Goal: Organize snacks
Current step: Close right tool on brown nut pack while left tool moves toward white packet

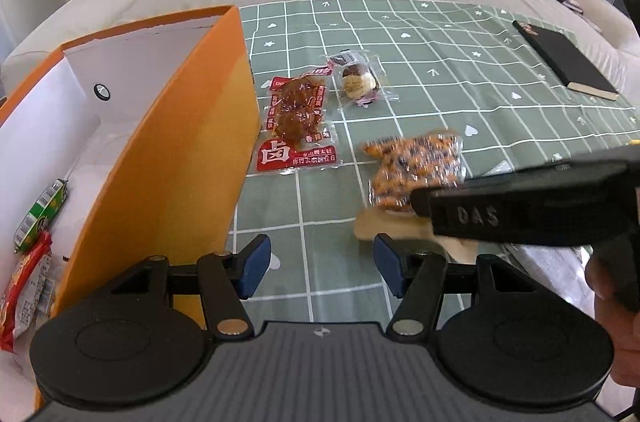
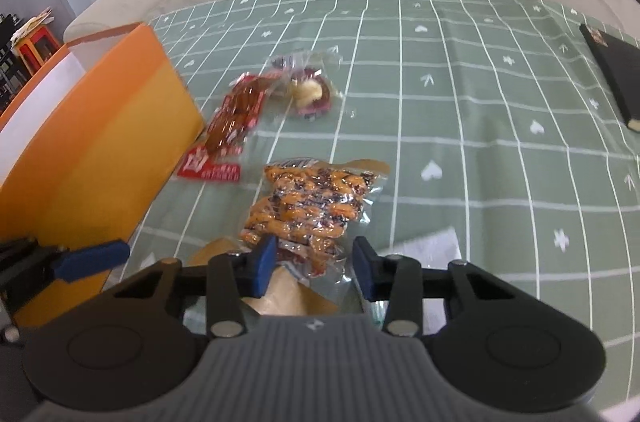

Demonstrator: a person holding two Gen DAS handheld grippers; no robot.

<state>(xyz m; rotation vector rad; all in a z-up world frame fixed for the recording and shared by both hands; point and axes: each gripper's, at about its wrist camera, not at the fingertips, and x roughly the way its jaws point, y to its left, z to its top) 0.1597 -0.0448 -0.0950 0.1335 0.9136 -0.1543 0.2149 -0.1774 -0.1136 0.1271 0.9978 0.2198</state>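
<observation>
The right gripper [image 2: 314,264] is nearest, its blue pads straddling the near end of the nut pack [image 2: 310,206]; whether they pinch the film cannot be told. The left gripper [image 1: 318,268] hangs over bare green cloth [image 1: 440,94], jaws apart and empty, just right of the orange box [image 1: 192,158]. The box wall edges a lane where the red pack [image 1: 296,122] lies touching it, the round pastry pack [image 1: 358,80] just beyond. Inside the box lie a green pack [image 1: 42,210] and another red one [image 1: 24,286]. Right of the snacks the cloth runs open to a black book [image 1: 566,62] near its far edge.
</observation>
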